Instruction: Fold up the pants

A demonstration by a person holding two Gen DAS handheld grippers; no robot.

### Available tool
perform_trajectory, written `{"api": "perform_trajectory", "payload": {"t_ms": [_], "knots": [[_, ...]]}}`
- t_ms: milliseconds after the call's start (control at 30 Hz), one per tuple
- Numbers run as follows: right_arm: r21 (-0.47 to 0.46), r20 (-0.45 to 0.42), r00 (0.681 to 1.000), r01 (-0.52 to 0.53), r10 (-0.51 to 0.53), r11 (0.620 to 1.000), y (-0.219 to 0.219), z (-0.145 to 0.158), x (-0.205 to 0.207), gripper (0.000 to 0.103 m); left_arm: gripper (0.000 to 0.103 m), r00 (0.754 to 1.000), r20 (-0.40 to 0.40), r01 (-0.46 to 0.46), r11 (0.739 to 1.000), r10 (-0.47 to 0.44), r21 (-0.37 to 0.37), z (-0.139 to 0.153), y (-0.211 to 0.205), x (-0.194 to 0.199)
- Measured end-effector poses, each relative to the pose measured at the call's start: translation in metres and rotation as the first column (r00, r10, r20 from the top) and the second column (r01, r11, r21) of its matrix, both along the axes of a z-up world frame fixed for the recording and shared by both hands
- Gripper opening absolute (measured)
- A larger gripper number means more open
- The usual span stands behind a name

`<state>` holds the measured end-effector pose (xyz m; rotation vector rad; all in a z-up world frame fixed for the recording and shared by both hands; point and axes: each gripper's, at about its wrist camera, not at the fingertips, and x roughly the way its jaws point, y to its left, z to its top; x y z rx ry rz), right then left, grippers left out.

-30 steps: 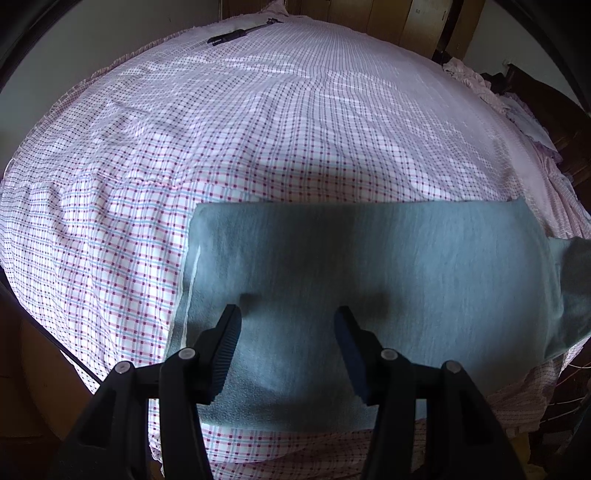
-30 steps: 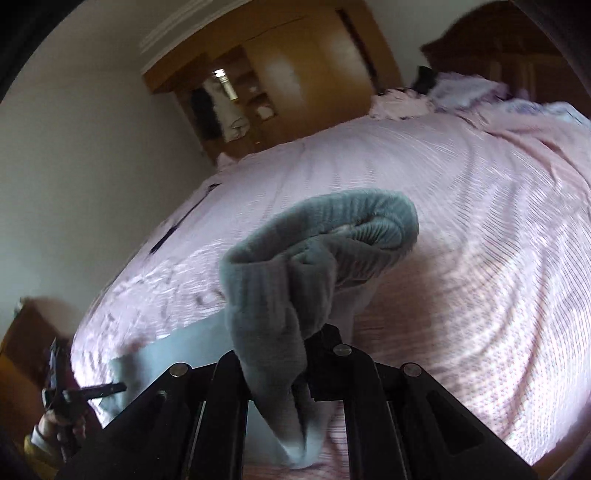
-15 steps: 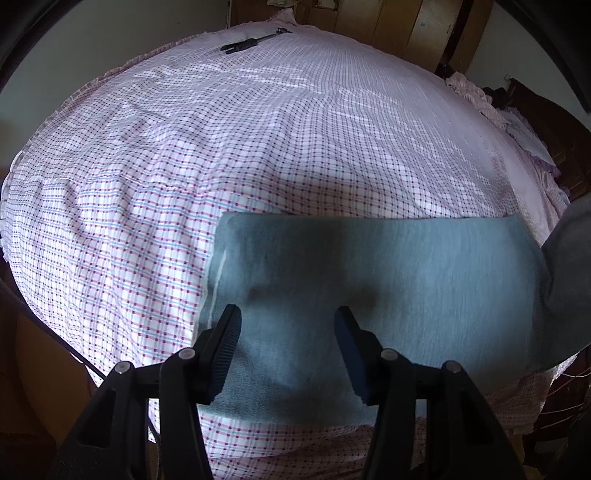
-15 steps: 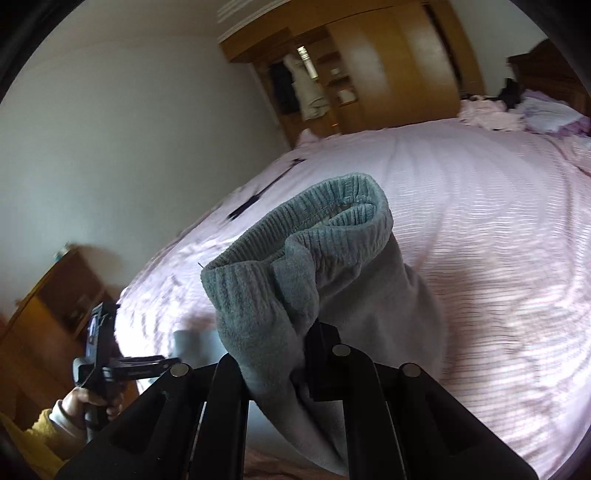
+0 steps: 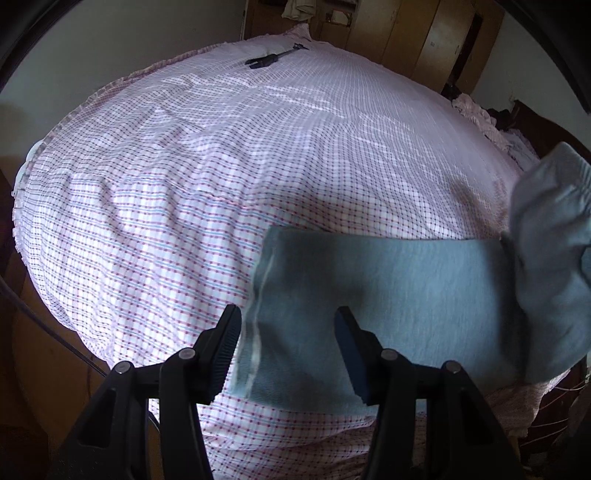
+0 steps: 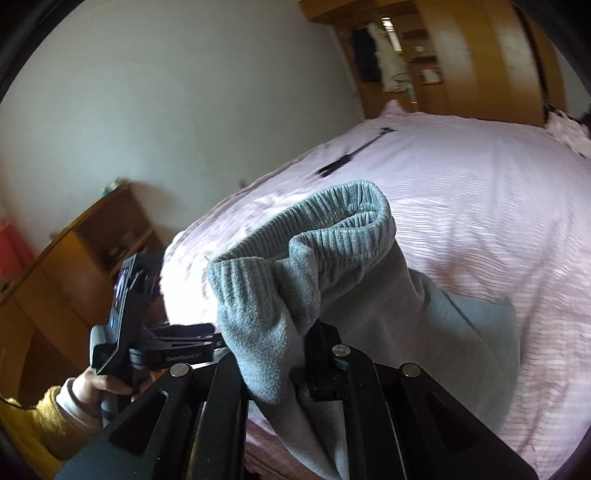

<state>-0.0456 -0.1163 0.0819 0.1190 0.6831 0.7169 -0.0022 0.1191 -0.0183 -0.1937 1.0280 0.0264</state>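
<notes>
Grey fleece pants [image 5: 388, 295] lie flat along the near edge of a bed with a pink checked sheet [image 5: 221, 166]. My left gripper [image 5: 288, 347] is open and empty, hovering over the pants' left end. My right gripper [image 6: 277, 354] is shut on the pants' ribbed waistband [image 6: 306, 236] and holds it lifted above the bed. The lifted end shows at the right of the left wrist view [image 5: 546, 258]. The left gripper also shows in the right wrist view [image 6: 162, 350], held in a hand.
A black tool [image 5: 267, 61] lies at the far side of the bed. Wooden wardrobes [image 5: 406, 33] stand behind the bed. Pink bedding is heaped at the far right [image 5: 480, 118]. A low wooden cabinet [image 6: 74, 266] stands left of the bed.
My right gripper has carried the waistband up and leftward over the flat pants. My left gripper has shifted left toward the pants' left end, still open.
</notes>
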Motion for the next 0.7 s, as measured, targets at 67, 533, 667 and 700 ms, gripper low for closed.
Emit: {"api": "perform_trajectory", "payload": {"t_ms": [67,533,667,700], "knots": [[-0.033,0.015,1.0,-0.025,0.026,0.999,0.014,-0.003,0.001,0.001,0.055,1.0,0.009,-0.009,1.0,0.009,-0.002,0.002,0.006,-0.001],[-0.15,-0.109,0.978,-0.195,0.18,0.969,0.112,-0.088,0.036,0.007,0.055,0.993,0.008,-0.115,0.993,0.115,-0.022,-0.006,0.055,-0.017],[-0.132,-0.198,0.961,-0.224,0.195,0.966,0.119,-0.112,0.044,0.024,0.055,0.991,-0.003,-0.135,0.99,0.135,-0.028,-0.011,0.061,-0.022],[-0.12,-0.217,0.953,-0.242,0.213,0.963,0.118,-0.116,0.044,0.027,0.055,0.99,-0.004,-0.14,0.99,0.14,-0.03,-0.011,0.063,-0.022]]}}
